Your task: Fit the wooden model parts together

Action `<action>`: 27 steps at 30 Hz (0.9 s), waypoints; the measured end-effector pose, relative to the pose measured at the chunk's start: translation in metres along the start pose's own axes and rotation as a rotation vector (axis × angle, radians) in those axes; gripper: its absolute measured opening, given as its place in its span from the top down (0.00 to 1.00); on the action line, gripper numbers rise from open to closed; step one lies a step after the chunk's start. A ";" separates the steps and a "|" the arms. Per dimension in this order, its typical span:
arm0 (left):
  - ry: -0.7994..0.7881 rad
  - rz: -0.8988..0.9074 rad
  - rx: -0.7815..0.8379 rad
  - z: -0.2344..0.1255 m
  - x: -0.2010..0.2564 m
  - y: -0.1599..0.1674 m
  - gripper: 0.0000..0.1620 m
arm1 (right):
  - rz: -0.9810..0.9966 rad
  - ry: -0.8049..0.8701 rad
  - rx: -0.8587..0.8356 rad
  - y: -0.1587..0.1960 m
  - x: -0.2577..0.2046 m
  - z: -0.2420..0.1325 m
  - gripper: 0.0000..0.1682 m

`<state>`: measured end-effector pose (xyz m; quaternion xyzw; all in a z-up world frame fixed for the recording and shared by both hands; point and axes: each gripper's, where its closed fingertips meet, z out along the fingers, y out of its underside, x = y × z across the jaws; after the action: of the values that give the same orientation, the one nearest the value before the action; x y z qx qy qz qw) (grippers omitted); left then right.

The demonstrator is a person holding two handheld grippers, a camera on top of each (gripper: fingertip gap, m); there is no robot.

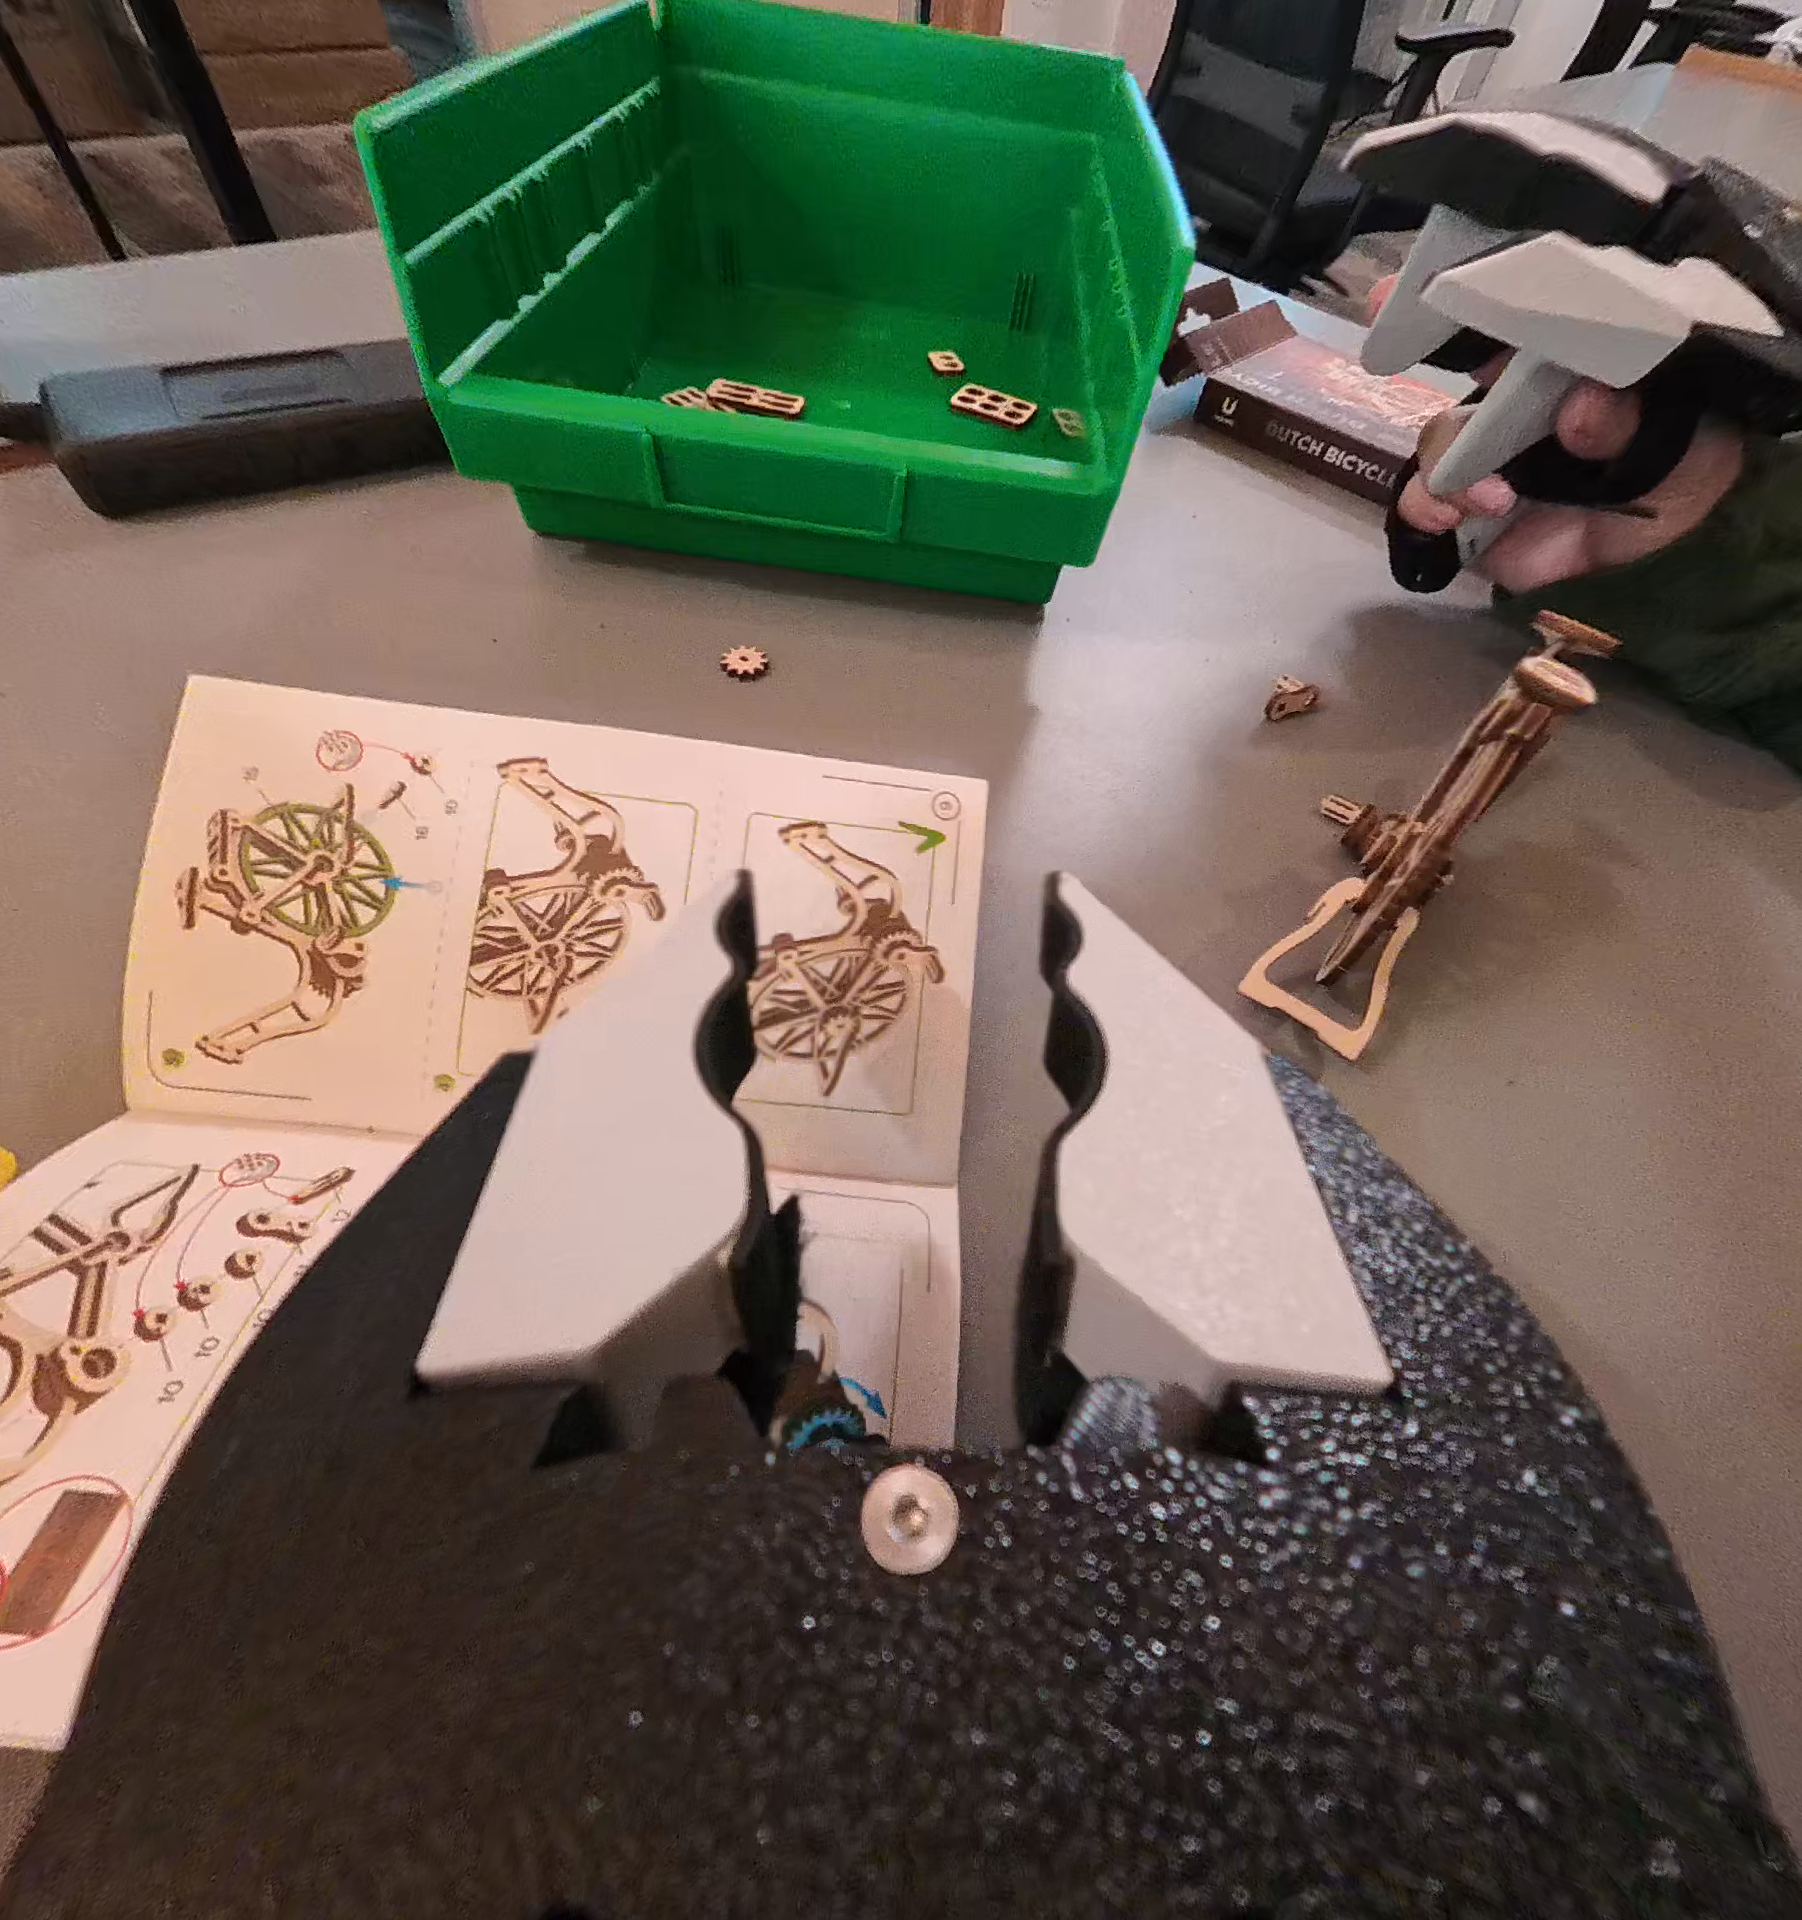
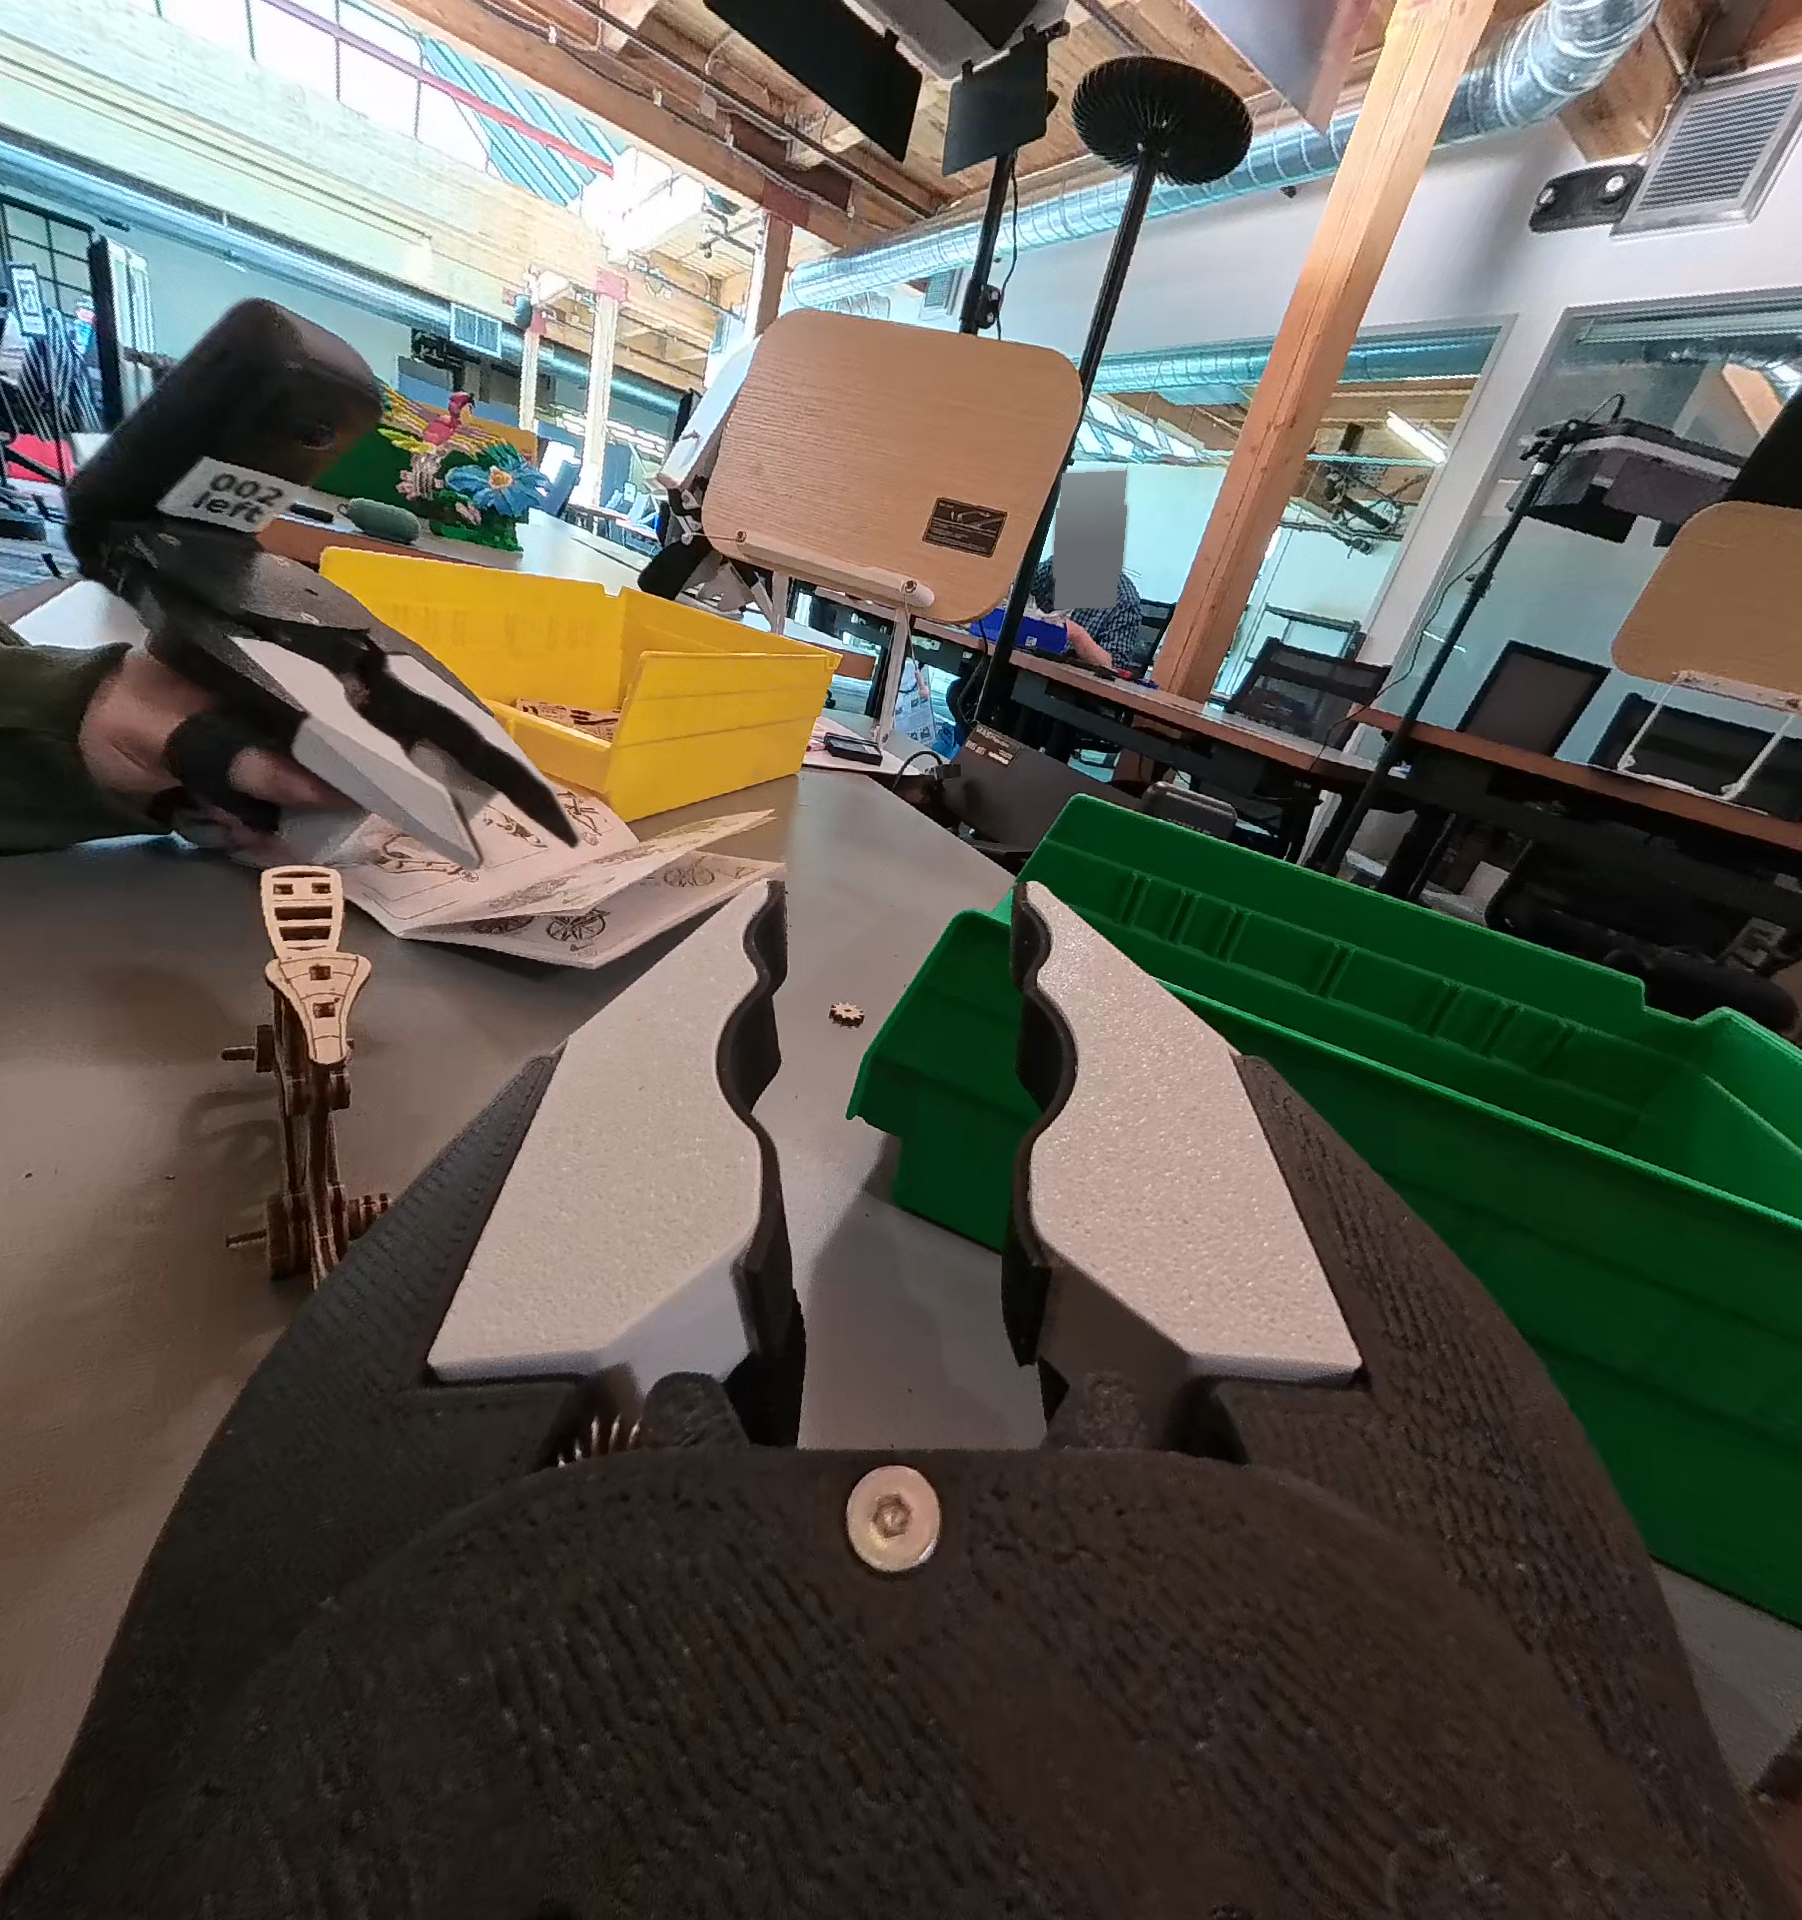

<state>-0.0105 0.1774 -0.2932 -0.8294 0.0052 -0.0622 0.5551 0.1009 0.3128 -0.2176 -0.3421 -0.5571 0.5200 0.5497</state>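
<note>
Place: I read it as an open-plan office, perhaps partly a workshop.
Ceiling: exposed timber beams (image 2: 1312,343) and a silver duct (image 2: 1292,156).
Furniture: long desks (image 2: 1499,769), black office chairs (image 1: 1281,135), glass partitions (image 2: 1707,416).
Gear: stands carrying wooden boards (image 2: 892,457).
My tabletop (image 1: 1188,644): grey, with green (image 1: 772,312) and yellow (image 2: 585,665) parts bins.

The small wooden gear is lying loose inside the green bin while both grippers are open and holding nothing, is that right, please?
Not quite: the small wooden gear lies on the grey table, in front of the green bin, not inside it, as the left wrist view shows. The rest holds: the left gripper and right gripper are open and holding nothing.
</note>
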 end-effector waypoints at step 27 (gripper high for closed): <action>-0.109 0.093 -0.096 0.006 -0.008 0.012 0.71 | 0.000 -0.002 -0.002 0.000 -0.001 0.000 0.75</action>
<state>-0.0175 0.1788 -0.3076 -0.8561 0.0164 0.0090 0.5165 0.1009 0.3118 -0.2180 -0.3421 -0.5582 0.5199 0.5486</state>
